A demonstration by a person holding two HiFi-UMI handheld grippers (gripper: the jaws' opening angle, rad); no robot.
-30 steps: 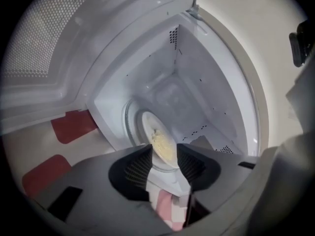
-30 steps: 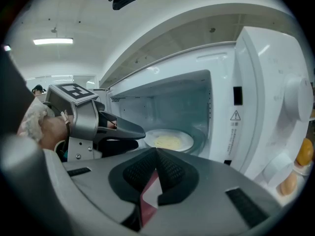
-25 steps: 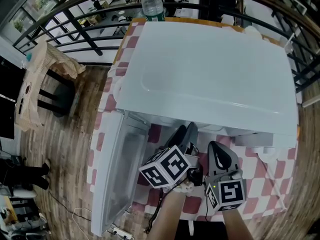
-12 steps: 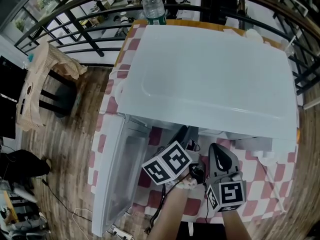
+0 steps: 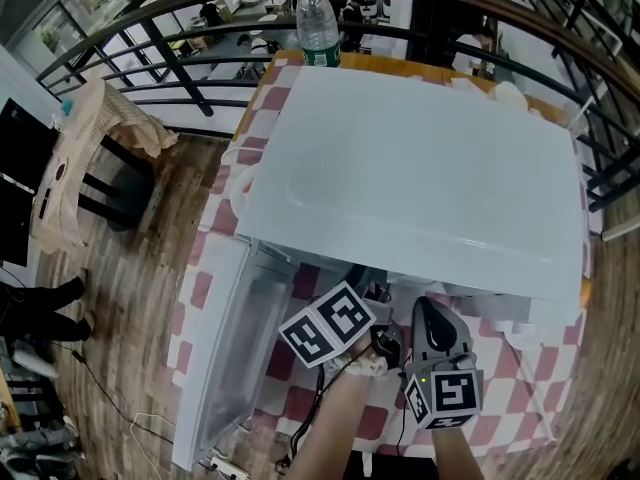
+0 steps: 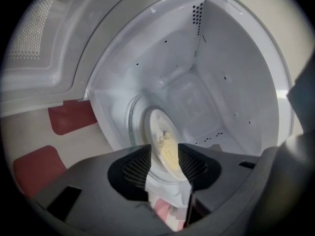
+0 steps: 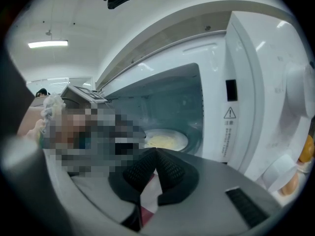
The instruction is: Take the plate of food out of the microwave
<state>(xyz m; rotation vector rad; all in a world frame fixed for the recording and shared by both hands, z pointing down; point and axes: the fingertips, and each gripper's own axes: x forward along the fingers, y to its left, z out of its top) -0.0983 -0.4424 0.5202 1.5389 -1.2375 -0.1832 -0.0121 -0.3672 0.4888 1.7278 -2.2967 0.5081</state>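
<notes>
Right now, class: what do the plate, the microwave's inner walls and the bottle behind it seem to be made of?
Plate: probably glazed ceramic, though white plastic is possible; smooth, glossy white rim.
Microwave's inner walls: likely painted metal; hard, white, faintly shiny, with punched vent holes.
Bottle: clear plastic; see-through body, white cap, green label.

Head view: overhead; L/R gripper views face microwave (image 5: 420, 158).

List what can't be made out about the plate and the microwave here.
- The plate: unseen in the head view, under the microwave's top.
- Plate's near rim: left gripper view, behind the left tongs.
- What the food is: too small and blurred in both gripper views.
- Warning label's print: right gripper view, too small.
</notes>
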